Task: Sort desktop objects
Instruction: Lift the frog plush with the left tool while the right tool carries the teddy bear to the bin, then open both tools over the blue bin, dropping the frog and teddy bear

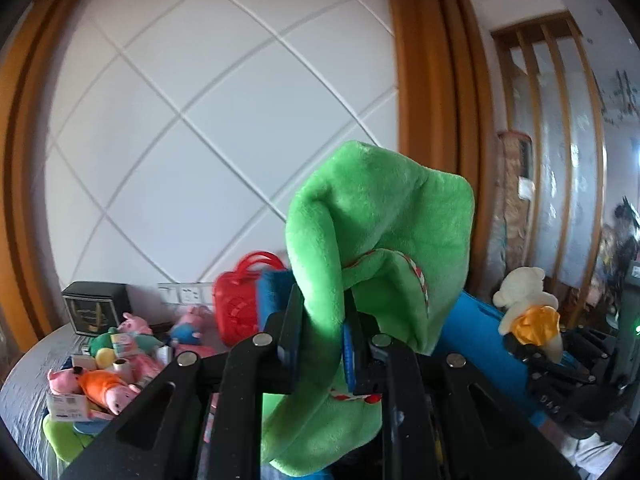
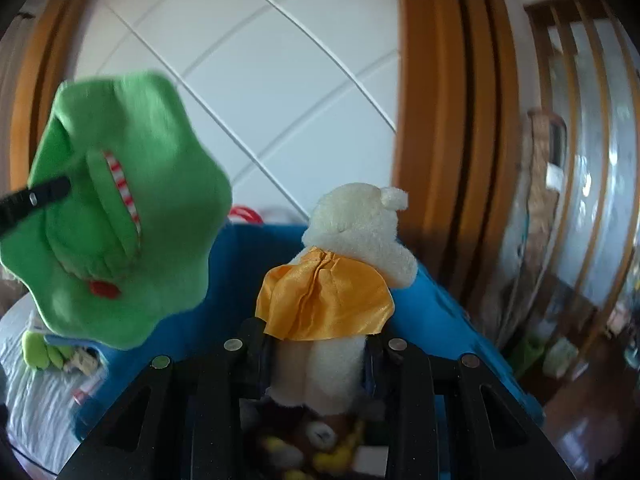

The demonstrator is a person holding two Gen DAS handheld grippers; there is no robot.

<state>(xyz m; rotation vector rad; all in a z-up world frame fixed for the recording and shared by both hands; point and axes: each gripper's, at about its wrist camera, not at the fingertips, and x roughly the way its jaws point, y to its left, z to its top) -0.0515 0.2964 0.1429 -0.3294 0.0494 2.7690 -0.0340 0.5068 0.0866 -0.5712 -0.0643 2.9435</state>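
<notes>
Plush fills both wrist views. The left gripper [image 1: 324, 336] has its jaws pinched tight on a fold of a green plush toy [image 1: 372, 248], which bulges up and forward from between the fingers and also hangs down below them toward the camera; a red-and-white striped trim runs along one seam. In the right wrist view the same green plush toy [image 2: 120, 216] hangs at the left, with one black finger of the left gripper [image 2: 36, 198] pressing into its side. The right gripper [image 2: 316, 344] is closed partway on a cream teddy bear [image 2: 356, 232] wearing a shiny orange cape [image 2: 324, 300]; the bear's lower body sits squeezed between the two fingers and its head rises just beyond the fingertips, facing away from the camera. From the left wrist view the cream teddy bear [image 1: 520, 292] shows at the right, held up in the right gripper [image 1: 536, 356], well apart from the green toy. Behind and below both toys lies a blue bin [image 2: 248, 280], with a red plastic basket [image 1: 240, 300] standing beyond it. On the grey tabletop [image 1: 28, 384] to the left, a heap of small plush pigs [image 1: 108, 388] and other toys lies near a dark box [image 1: 96, 304] against the white panelled wall [image 1: 224, 120].
</notes>
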